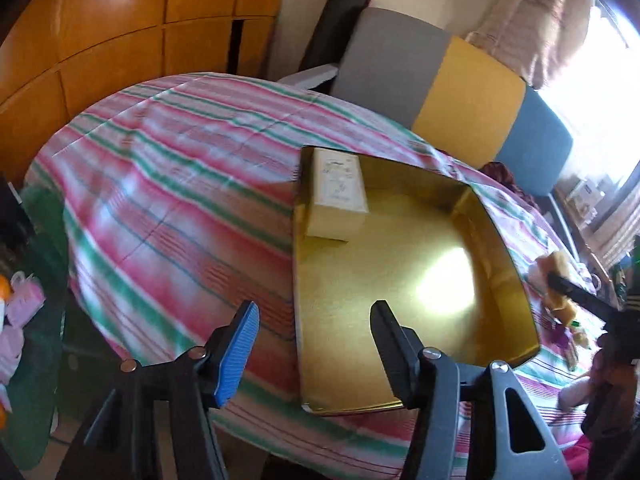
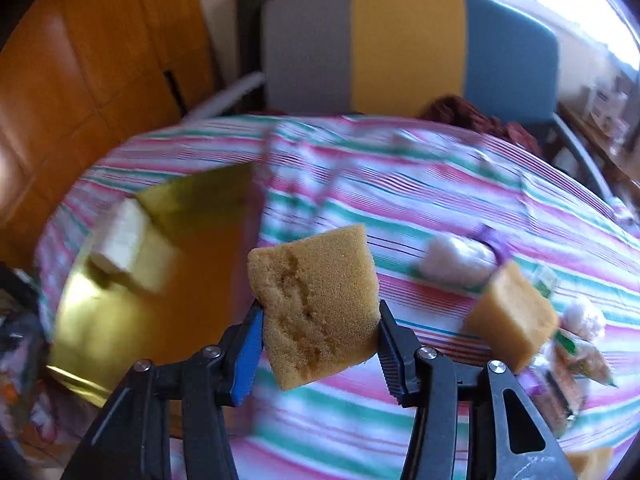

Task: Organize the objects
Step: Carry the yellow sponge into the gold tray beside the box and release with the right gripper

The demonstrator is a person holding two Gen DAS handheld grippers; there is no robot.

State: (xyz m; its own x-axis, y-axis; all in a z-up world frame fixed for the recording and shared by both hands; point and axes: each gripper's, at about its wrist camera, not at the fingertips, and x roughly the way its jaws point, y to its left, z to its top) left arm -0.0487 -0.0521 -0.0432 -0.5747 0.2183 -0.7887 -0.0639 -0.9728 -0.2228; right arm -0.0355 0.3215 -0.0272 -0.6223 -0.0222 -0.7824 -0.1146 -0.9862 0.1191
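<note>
Holding a sponge (image 2: 316,304) pinched between the pads of our right claw (image 2: 320,340), clear above the striped cloth (image 2: 400,208), we had the gold tray (image 2: 120,320) lying off to that claw's left, its long axis running away from us. The tray held one cream box (image 1: 336,196) in its far corner, so most of its floor was bare. Our left claw (image 1: 312,344) hung open and empty over the tray's near edge (image 1: 352,410), but the right one carried the load.

Both your wrist views tilt steeply down, close over the striped tablecloth (image 1: 168,184); both share the gold tray (image 2: 120,320), chair at twelve o'clock.
</note>
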